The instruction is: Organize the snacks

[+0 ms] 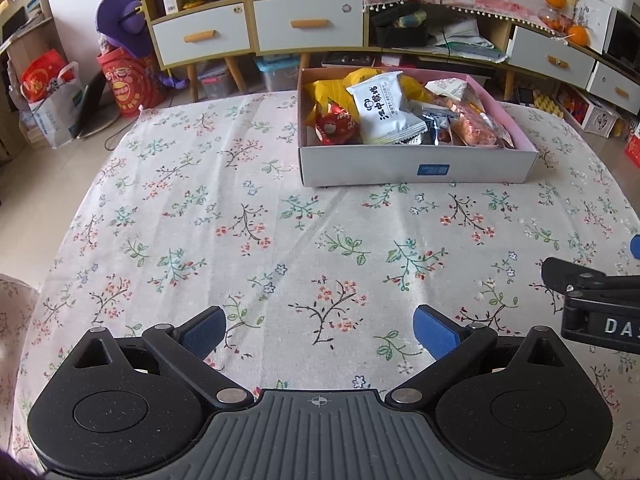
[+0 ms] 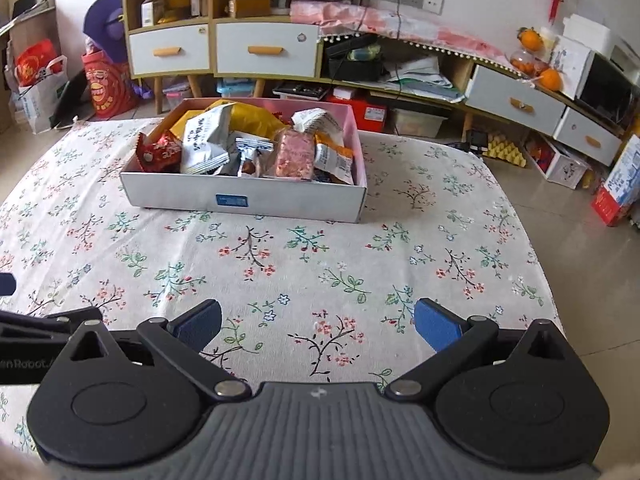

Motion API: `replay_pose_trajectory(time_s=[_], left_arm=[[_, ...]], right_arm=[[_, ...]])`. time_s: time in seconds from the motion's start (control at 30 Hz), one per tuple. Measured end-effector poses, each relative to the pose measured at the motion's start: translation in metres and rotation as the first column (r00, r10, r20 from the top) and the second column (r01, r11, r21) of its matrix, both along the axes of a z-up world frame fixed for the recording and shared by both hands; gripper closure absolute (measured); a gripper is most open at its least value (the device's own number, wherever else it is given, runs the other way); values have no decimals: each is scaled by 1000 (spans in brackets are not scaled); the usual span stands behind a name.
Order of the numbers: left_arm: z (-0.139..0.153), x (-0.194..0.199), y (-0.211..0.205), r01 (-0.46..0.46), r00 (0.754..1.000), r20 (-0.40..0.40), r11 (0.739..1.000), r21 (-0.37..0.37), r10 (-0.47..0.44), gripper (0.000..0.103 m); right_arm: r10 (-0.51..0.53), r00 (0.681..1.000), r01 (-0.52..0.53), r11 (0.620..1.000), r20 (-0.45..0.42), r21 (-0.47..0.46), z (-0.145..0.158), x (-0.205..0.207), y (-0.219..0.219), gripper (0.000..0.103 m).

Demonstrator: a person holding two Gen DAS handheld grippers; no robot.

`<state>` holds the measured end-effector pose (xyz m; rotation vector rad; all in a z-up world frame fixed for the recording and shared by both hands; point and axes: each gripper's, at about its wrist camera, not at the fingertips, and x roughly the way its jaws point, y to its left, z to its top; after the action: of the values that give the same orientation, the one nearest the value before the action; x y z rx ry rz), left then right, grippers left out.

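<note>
A shallow white box (image 1: 416, 166) (image 2: 280, 200) with a pink inner wall sits at the far side of the floral table. Several snack packs fill it: a white packet (image 1: 380, 108) (image 2: 204, 144), a red packet (image 1: 334, 126) (image 2: 158, 152), yellow bags (image 1: 332, 88) (image 2: 256, 118), a pink bar (image 2: 294, 156). My left gripper (image 1: 320, 330) is open over bare cloth, well short of the box. My right gripper (image 2: 318, 324) is open too, nothing between its blue pads. Each gripper shows at the edge of the other's view: the right one (image 1: 596, 300), the left one (image 2: 36, 328).
The floral tablecloth (image 1: 240, 220) (image 2: 320, 260) covers the table between the grippers and the box. Beyond the table stand a low cabinet with drawers (image 1: 256, 28) (image 2: 224, 50), red gift bags (image 1: 128, 84) on the floor, storage bins and boxes.
</note>
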<state>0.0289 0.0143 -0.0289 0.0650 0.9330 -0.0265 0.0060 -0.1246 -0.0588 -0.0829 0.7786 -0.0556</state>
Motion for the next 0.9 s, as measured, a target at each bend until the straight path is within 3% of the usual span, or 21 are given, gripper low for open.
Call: replay_pose_trajectory(time_s=[0.9], left_arm=[[2,0,-5,1,1000,6,1000,-12,-1,2]], right_arm=[[-40,999,40,999,-1,8,0,3,-6,0]])
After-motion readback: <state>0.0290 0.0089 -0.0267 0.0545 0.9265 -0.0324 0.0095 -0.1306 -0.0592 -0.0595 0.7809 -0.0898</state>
